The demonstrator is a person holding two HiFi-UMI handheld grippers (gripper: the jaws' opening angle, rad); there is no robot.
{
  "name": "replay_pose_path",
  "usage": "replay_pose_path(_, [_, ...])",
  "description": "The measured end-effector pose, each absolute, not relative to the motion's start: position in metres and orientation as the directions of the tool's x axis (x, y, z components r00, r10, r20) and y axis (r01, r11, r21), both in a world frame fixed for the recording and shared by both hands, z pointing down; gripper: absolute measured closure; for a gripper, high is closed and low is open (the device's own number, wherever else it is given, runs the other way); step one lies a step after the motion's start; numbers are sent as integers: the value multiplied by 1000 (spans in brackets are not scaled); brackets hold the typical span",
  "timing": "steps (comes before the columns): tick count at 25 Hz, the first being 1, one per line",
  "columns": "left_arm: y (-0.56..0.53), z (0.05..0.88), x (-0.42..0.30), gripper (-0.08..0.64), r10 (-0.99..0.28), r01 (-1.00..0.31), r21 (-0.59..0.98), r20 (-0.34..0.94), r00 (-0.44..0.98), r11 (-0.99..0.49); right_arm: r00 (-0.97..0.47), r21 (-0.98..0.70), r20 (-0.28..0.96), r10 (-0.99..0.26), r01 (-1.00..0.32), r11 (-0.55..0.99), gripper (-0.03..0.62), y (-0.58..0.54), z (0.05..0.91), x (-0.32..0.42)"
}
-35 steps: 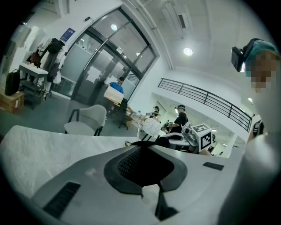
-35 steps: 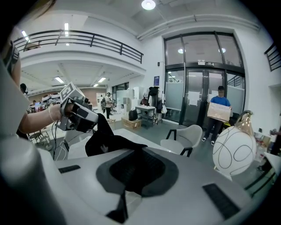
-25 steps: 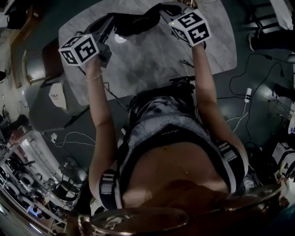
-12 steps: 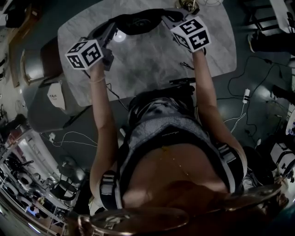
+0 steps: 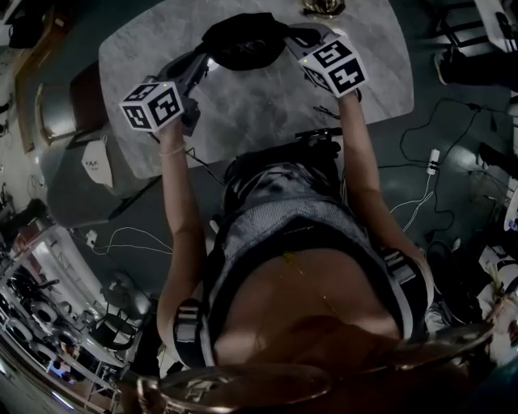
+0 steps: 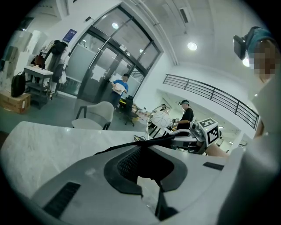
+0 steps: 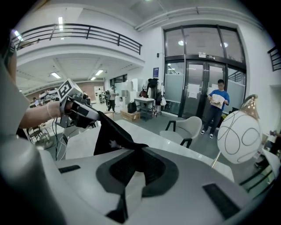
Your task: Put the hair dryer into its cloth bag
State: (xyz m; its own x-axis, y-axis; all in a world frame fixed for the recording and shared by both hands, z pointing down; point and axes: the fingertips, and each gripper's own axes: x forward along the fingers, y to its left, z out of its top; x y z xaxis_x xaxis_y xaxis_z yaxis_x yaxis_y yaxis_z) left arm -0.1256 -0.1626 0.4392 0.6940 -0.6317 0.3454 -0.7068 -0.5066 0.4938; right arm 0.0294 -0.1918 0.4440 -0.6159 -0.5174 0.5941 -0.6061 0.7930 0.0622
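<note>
**Head view.** The person stands at a marble-topped table (image 5: 267,105) with both arms stretched forward. The left hand-held gripper (image 5: 206,61) and the right hand-held gripper (image 5: 291,36) each hold one side of a black cloth bag (image 5: 243,40). The bag hangs between the two grippers, over the far part of the table. A marker cube sits on each gripper. A gold-coloured object (image 5: 324,6) stands at the table's far edge. Cables (image 5: 421,121) lie on the floor to the right. The hair dryer cannot be made out, so whether it is inside the bag cannot be told.

**Left gripper view.** The jaws are closed together on an edge of the black cloth. From the jaws the fabric runs as a taut dark band across to the right hand-held gripper, which is seen beyond with its marker cube. The table surface lies below and to the left. A pale chair (image 6: 94,115) stands behind it.

**Right gripper view.** The jaws are pressed shut on the bag's fabric. The cloth spreads out as a dark sheet towards the left hand-held gripper at the far left. A white globe ornament (image 7: 239,132) with a gold tip stands on the right.
</note>
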Motion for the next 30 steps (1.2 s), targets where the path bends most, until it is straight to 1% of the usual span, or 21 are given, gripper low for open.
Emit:
replay_pose_path(15, [-107,477,-109,537,-571,-705,515,423,704,-488,-604,-14,670,-431,-591,807,523,-137,487,47])
replay_pose_path(30, [-63,519,-95,537,-468,-696,527,516,718,-487,-561,-83,767,-312,-569,818,523,-97,539,61])
